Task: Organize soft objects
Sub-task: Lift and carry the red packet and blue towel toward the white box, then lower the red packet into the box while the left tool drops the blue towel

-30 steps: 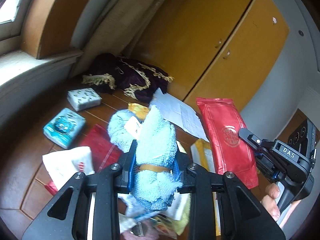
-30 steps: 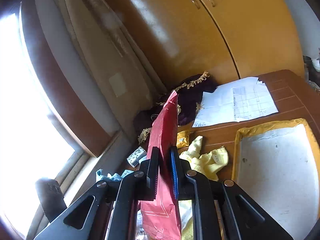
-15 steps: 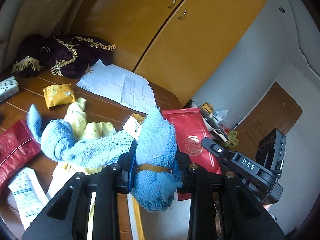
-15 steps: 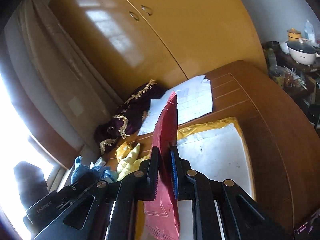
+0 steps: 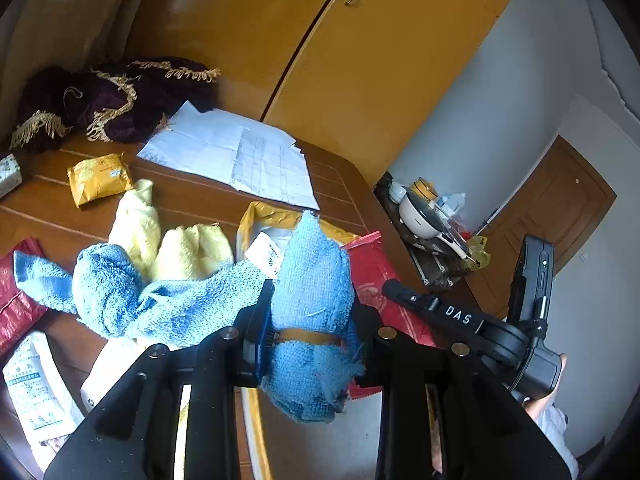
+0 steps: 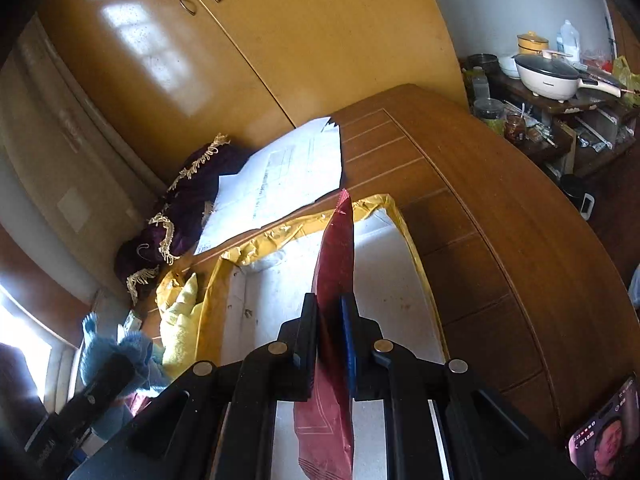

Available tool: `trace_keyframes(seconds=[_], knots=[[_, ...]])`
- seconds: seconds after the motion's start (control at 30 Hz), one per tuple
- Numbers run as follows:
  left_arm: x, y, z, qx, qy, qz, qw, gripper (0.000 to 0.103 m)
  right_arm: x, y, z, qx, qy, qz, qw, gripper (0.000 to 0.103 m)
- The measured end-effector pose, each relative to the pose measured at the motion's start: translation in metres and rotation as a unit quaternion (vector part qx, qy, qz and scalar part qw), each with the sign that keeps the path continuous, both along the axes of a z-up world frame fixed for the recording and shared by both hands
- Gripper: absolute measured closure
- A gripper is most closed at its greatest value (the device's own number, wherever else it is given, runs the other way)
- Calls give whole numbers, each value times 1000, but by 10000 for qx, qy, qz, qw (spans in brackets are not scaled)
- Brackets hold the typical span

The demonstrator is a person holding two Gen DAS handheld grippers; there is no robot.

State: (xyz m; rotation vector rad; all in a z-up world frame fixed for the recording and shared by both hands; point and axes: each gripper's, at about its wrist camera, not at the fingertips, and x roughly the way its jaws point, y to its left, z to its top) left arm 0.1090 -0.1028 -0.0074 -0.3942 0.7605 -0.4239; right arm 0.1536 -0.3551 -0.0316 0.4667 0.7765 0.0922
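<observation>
Now left tool (image 5: 310, 336) clamps blue towel (image 5: 312, 280), upright; tail leftward.

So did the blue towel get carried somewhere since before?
Yes. The blue towel, clamped in the left gripper, went rightward, from near the purple cloth toward the yellow-edged mailer.

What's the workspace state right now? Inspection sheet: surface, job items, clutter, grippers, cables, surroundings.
Surface: wooden table, crowded.
Job's things: blue towel; red pouch; yellow cloth; purple fringed fabric.
Clutter: papers, yellow padded mailer, yellow packet, white packet.
Grippers: left gripper shut on blue towel; right gripper shut on red pouch.
Cables: nothing seen.
Surroundings: wardrobe doors, shelf with cooker, door.
</observation>
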Motion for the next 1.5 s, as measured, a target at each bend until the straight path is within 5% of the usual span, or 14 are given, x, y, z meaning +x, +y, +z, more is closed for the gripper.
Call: trace_keyframes(seconds=[0.13,0.4,0.57,0.8,0.97,1.07,1.27,1.37,1.5], knots=[[-6,20,-25,128,417,-254,9987,76,0,5,-1,-113,53,30,9999,91],[-68,23,-30,351,-48,-1042,9939,76,0,6,-1,-128,57,38,9999,91],[-93,18,-45,515,121,-1434,9883,70,0,8,0,-167,53,50,9998,91],[-88,27,-58,580,318,-1169,9909,55,0,10,0,-189,69,34,9998,91],[-97,33,-50,954,0,-1128,9890,53,0,10,-2,-222,100,-11,9997,91],[-106,47,-44,1205,-224,-1039,9870,43,-1,10,-2,-237,92,-15,9997,91],[-126,81,-35,1035,-425,-968,9890,38,-1,12,-1,-299,74,-17,9995,91],[-141,60,-37,1198,-471,-1498,9803,38,0,12,-1,-334,81,-26,9994,91],[-149,22,-57,1970,-281,-1754,9642,39,1,12,-3,-316,122,-38,9994,91]])
